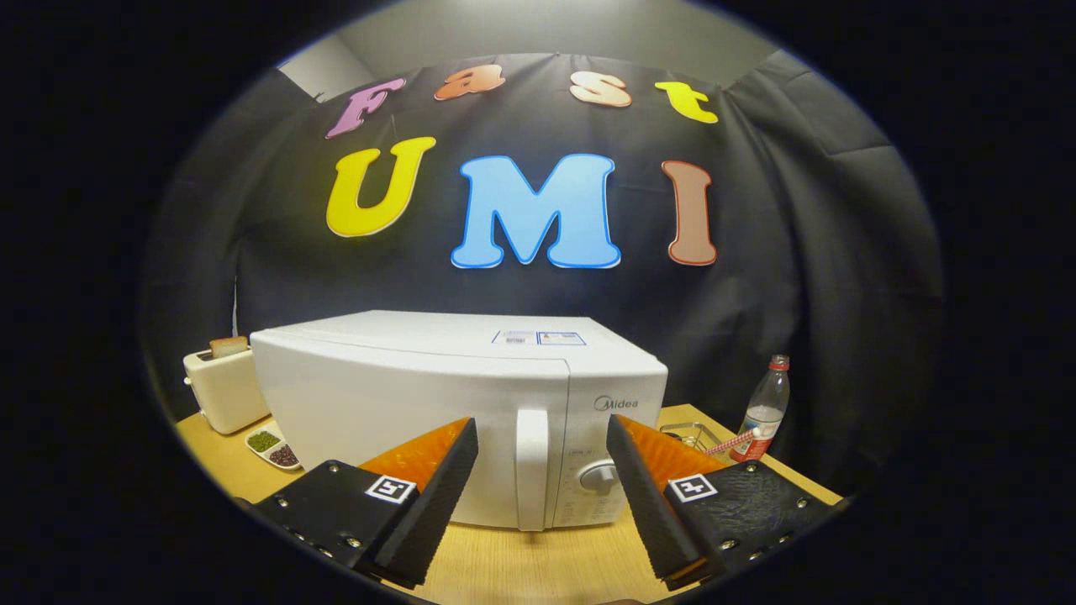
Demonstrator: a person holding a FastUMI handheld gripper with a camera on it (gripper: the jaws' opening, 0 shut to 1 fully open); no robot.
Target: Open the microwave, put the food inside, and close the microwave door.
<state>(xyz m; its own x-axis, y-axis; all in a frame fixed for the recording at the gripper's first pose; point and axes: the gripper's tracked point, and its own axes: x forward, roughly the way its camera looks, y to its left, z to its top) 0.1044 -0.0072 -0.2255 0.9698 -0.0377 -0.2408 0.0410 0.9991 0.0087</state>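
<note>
A white microwave [420, 395] stands on the wooden table [538, 563] with its door closed. Its vertical white handle [531, 466] lies just ahead of my fingers, between them in line of sight. A round dial [598, 476] sits on the control panel right of the handle. My gripper [542, 437] is open, fingers spread wide with nothing between them, a short way in front of the microwave's face. A small white dish with green and dark food [273, 447] rests on the table left of the microwave.
A white toaster [223, 388] with a slice of bread in it stands at the microwave's left rear. On the right are a clear plastic bottle with a red cap [765, 409] and a glass container [691, 435]. Black cloth walls the booth behind.
</note>
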